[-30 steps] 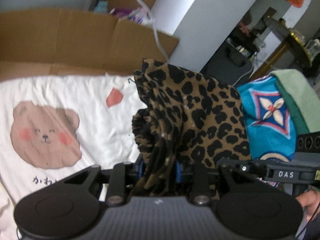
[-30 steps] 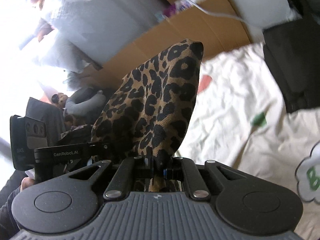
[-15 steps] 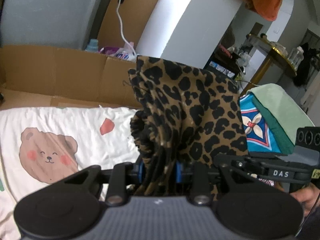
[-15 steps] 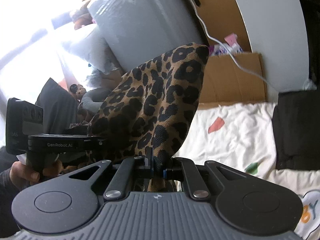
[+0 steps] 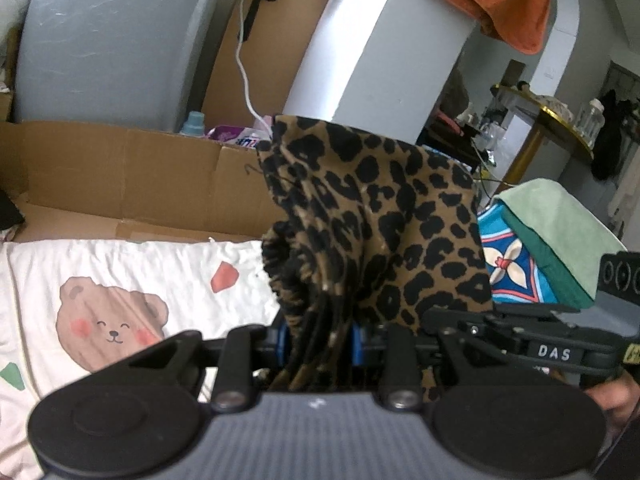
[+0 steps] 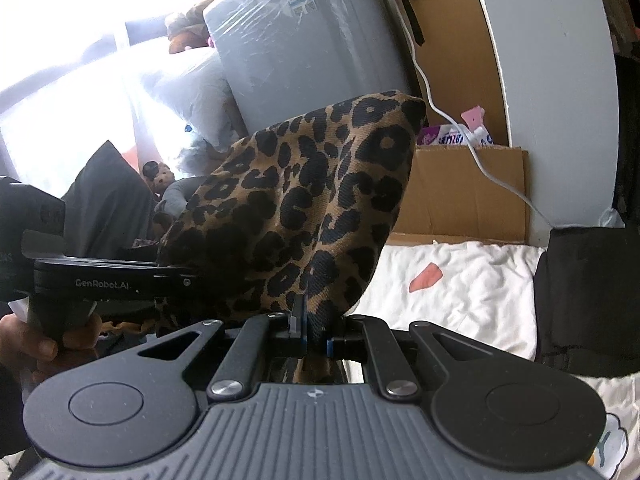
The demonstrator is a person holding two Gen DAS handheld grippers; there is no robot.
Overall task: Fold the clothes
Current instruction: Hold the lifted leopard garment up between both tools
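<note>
A leopard-print garment (image 5: 376, 224) hangs in the air above the bed, pinched by both grippers. My left gripper (image 5: 318, 340) is shut on a thick gathered bunch of it, probably the elastic waistband. My right gripper (image 6: 316, 338) is shut on a thin edge of the same leopard-print garment (image 6: 304, 204), which stands up in front of the camera. The right gripper's body (image 5: 552, 352) shows at the right of the left wrist view, close beside the left. The left gripper's body (image 6: 100, 280) and a hand (image 6: 36, 344) show at the left of the right wrist view.
Below lies a white bedsheet (image 5: 132, 280) with a bear print. Cardboard (image 5: 120, 172) lines the far edge. Folded clothes, blue patterned and green (image 5: 548, 248), are stacked at the right. A dark garment (image 6: 588, 292) lies on the sheet. A white cable (image 5: 244, 64) hangs down.
Both grippers have risen with the leopard garment and tilted up, so more of the wall and room shows. The right wrist view has rolled level. Both grips stay as they were.
</note>
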